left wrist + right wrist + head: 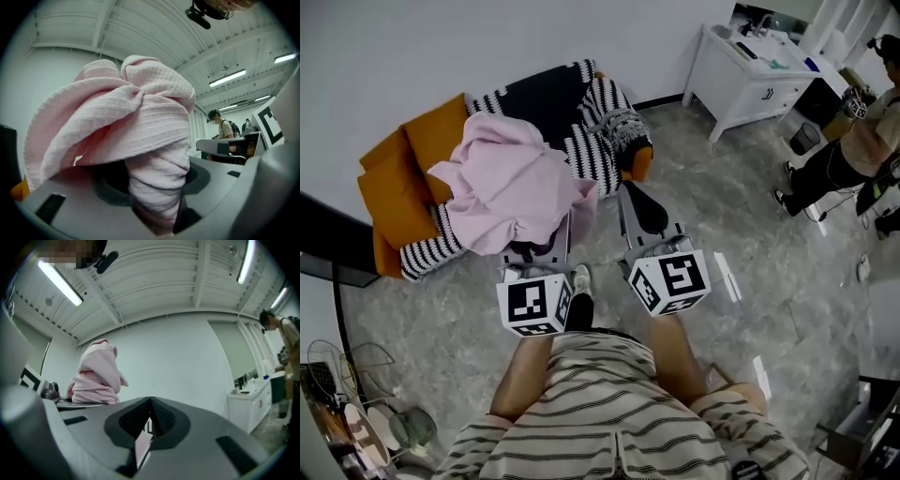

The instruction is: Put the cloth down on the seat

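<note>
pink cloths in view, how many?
1. The pink cloth is clamped in the left gripper, bunched up by the sofa with the striped blanket. The right gripper holds none. More could be hidden beneath it.

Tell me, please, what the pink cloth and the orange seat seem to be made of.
The pink cloth looks like soft woven cotton, matte: a fine waffle and ribbed texture shows, and it folds loosely. The orange seat looks like smooth, matte upholstery; whether fabric or imitation leather, I cannot tell.

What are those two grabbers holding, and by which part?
The left gripper pinches the pink waffle-weave cloth by a bunched fold; right gripper holds nothing.
</note>
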Demonstrator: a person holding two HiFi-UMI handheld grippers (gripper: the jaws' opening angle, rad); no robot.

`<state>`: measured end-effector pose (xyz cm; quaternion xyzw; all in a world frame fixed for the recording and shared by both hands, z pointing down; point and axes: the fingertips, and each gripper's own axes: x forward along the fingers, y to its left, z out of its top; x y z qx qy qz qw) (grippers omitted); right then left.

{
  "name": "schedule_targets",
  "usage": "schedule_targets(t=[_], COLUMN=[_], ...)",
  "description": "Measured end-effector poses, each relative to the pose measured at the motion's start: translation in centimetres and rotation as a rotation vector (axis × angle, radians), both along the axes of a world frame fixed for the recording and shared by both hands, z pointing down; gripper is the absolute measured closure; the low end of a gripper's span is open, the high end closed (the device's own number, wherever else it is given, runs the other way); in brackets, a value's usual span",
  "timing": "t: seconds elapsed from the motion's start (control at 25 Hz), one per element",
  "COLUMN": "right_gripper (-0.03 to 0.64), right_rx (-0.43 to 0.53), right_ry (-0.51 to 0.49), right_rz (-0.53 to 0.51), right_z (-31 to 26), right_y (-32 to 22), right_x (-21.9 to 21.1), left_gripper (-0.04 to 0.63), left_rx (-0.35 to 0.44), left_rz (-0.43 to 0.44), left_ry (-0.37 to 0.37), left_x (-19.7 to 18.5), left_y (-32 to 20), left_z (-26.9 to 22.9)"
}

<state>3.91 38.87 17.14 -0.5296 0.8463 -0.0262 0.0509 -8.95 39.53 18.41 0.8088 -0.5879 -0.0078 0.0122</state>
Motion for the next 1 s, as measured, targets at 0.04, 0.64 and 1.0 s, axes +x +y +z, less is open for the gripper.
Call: schedule_targets(t=[0.04, 0.64, 1.0], right_gripper=[0.611, 0.611, 0.611], right_rx=[-0.001, -0.041, -0.074], right_ry=[0.003, 0.038, 0.067], right_rz=[0.001, 0.047, 0.103], right_z=[0.0, -0.1, 0.6], right_y=[-1.0, -17.5, -25.1], right_x=[0.0, -3.6, -5.3], left_gripper=[0.353, 0.353, 0.353], left_rx=[0.000, -0.032, -0.040], left_rz=[-0.002, 0.024, 0.040], left_ry=[0.002, 0.038, 0.045], left_x=[-0.1, -3.6, -5.6], left_y=[-1.0, -18.2, -26.2], left_z=[0.1, 0.1, 0.5])
